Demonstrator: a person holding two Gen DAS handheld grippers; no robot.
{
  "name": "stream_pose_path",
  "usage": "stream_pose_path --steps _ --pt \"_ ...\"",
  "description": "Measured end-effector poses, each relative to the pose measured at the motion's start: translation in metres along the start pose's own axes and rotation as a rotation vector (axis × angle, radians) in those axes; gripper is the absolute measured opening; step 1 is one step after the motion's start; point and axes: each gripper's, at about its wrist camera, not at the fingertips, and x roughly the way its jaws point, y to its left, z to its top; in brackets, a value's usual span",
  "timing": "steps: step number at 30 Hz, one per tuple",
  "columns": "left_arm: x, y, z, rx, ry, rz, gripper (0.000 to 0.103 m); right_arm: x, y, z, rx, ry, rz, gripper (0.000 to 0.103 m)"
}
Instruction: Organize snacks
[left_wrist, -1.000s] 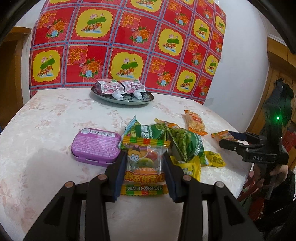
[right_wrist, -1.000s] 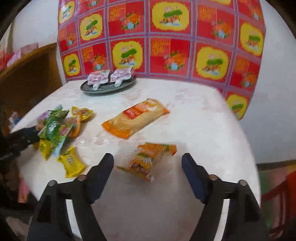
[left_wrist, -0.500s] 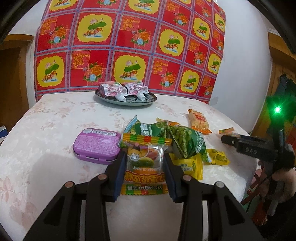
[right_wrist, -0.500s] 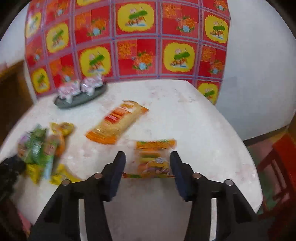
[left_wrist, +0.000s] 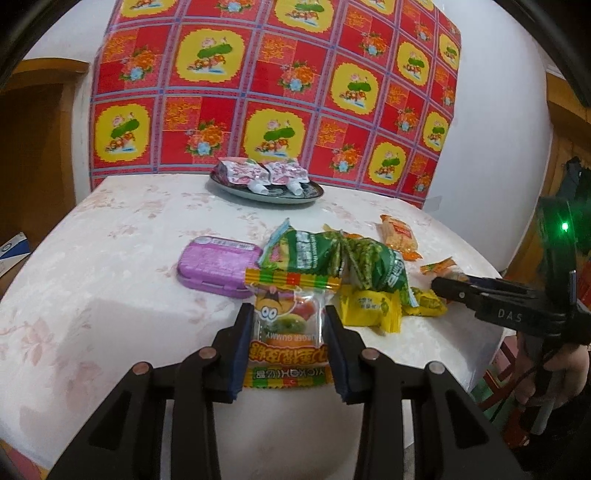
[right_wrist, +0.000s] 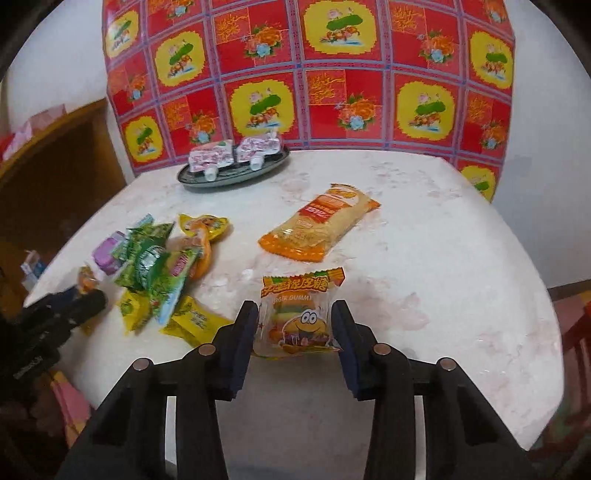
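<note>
Burger gummy packet (left_wrist: 287, 334): pinched in left tongs (left_wrist: 288, 347), near bench (left_wrist: 110, 295) front edge. Second gummy packet (right_wrist: 301, 317): right tongs (right_wrist: 295, 332) just closed onto it. Plate (right_wrist: 207, 181), far side: two pouches only. Loose snack pile (left_wrist: 354, 269) unsorted. Right half of bench open; edges close.

A red-and-yellow patterned cloth (left_wrist: 280, 92) hangs on the white wall (left_wrist: 498, 147) behind the pale floral table (left_wrist: 110, 258).
</note>
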Motion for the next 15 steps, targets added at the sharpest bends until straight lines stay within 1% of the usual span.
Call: stream_pose_path --steps 3,7,9,11,12,15 --pt "-0.006 0.001 -0.001 -0.001 -0.01 0.007 0.038 -0.005 0.0 -0.002 -0.004 -0.011 -0.022 0.042" --pt "-0.013 -0.003 0.002 0.017 -0.035 0.022 0.038 -0.013 -0.002 0.0 -0.006 -0.041 -0.017 0.042" --pt "-0.016 -0.004 0.008 0.019 -0.043 0.016 0.038 -0.014 0.0 0.004 -0.016 -0.055 -0.005 0.042" --pt "-0.018 -0.005 0.019 0.02 -0.045 0.016 0.038 -0.015 0.002 0.011 -0.022 -0.072 0.045 0.042" --pt "-0.018 -0.005 0.025 0.023 -0.041 0.015 0.038 -0.014 0.003 0.017 -0.027 -0.075 0.113 0.042" --pt "-0.016 -0.005 0.048 0.036 -0.033 0.014 0.038 -0.01 0.009 0.037 -0.063 -0.083 0.203 0.042"
